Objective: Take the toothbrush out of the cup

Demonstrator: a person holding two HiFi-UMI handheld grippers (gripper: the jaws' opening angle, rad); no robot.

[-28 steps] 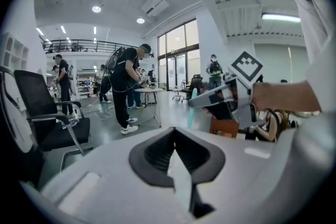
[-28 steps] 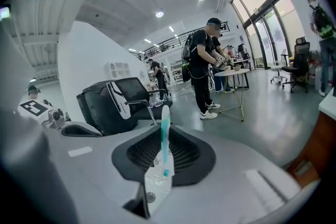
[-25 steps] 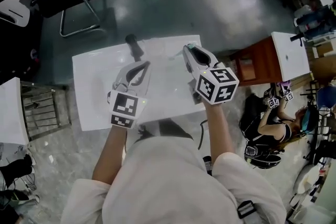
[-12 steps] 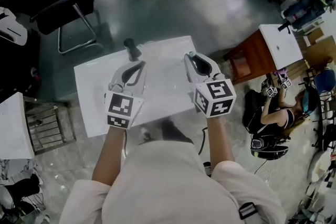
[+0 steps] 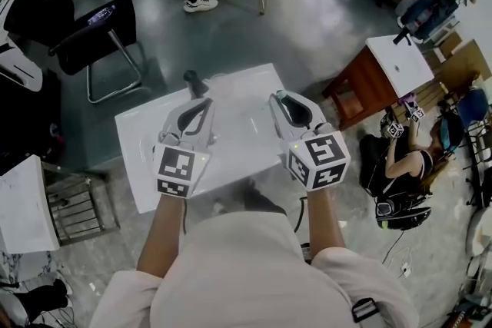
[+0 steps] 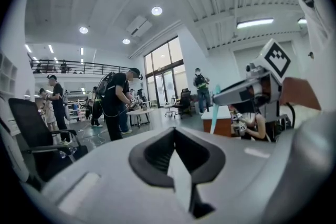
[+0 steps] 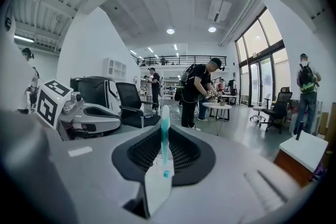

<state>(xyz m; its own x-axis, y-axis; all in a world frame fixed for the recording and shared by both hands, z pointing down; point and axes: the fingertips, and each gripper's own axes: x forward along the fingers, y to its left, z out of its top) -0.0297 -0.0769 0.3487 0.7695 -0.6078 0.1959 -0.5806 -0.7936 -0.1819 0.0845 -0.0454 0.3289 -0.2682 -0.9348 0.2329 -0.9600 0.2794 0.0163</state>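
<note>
white table (image 5: 238, 127) below: right tool (image 7: 163, 129) clamps the teal toothbrush (image 7: 165, 139), left tool (image 6: 175, 132) closed and empty

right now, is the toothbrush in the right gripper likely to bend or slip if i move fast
The toothbrush looks thin and straight, so it is probably stiff and light. The right gripper pinches only a narrow stretch of it, so the smooth handle might pivot or slip.

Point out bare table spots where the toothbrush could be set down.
Bare table between the left gripper and the right gripper, which holds the toothbrush; also the near left corner, outside the left gripper. Crowded at the far edge, where the cup stands close to the left gripper's tips.
</note>
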